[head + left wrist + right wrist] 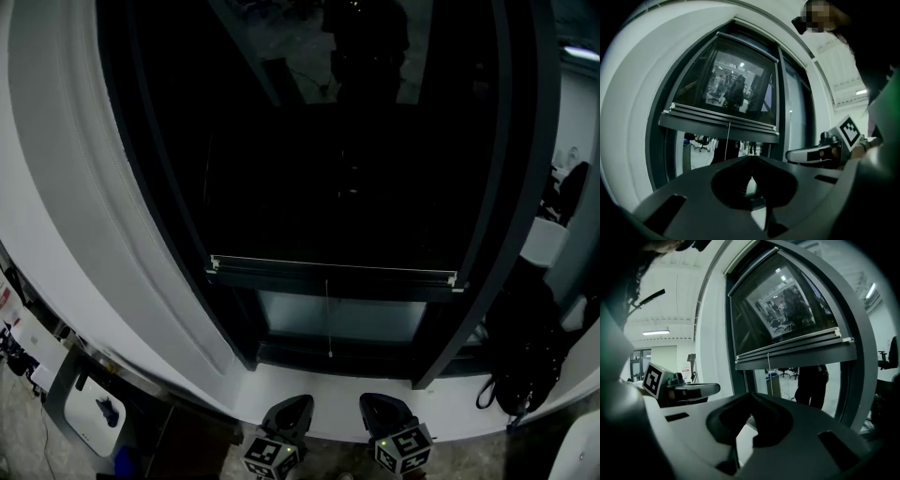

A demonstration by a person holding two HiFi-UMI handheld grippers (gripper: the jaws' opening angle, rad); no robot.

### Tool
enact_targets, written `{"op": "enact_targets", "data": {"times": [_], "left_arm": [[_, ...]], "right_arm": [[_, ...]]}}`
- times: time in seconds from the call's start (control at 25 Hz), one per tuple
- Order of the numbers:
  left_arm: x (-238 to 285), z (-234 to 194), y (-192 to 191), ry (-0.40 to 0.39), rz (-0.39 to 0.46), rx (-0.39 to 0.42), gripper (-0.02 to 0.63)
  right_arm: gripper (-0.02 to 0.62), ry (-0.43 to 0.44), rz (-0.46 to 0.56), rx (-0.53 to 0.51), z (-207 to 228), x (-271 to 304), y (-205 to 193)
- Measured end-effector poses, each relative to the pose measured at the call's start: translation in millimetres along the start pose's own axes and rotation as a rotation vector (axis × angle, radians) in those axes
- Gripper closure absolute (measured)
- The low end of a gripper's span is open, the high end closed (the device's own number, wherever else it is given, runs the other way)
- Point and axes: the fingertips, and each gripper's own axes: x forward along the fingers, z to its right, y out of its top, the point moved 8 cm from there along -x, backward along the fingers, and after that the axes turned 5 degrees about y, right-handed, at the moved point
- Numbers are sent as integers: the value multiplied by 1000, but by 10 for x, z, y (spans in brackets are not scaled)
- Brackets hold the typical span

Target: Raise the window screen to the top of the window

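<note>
The window screen is drawn partway down; its dark bottom bar (pixel 333 274) runs across the black window frame, with a strip of pale glass (pixel 342 319) showing beneath it. A thin pull cord (pixel 328 323) hangs from the bar's middle. My left gripper (pixel 288 415) and right gripper (pixel 382 412) sit side by side below the white sill, both shut and holding nothing, well short of the bar. In the left gripper view the bar (pixel 719 123) and cord (pixel 727 138) lie above the touching jaws (pixel 752 177). The right gripper view shows the bar (pixel 797 352) above its closed tips (pixel 750 417).
A white sill (pixel 319 386) runs under the window. A black bag (pixel 525 361) rests at the right end of the sill. A white wall curves off to the left (pixel 84 216). Each gripper shows in the other's view: right gripper (pixel 818 152), left gripper (pixel 689 390).
</note>
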Motion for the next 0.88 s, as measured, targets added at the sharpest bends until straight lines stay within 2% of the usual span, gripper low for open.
{"op": "enact_targets", "data": {"times": [0.12, 0.48, 0.64, 0.88], "left_arm": [[159, -139, 9, -2, 10, 56, 606], [747, -657, 508, -75, 30, 277, 606], [1021, -949, 760, -109, 26, 309, 591], [1376, -1290, 1020, -181, 0, 410, 558]], "right_arm": [[586, 2, -8, -10, 117, 89, 97], [586, -32, 4, -121, 508, 434, 624], [586, -78, 15, -178, 646, 612, 878], [585, -114, -32, -343, 808, 966, 1224]]}}
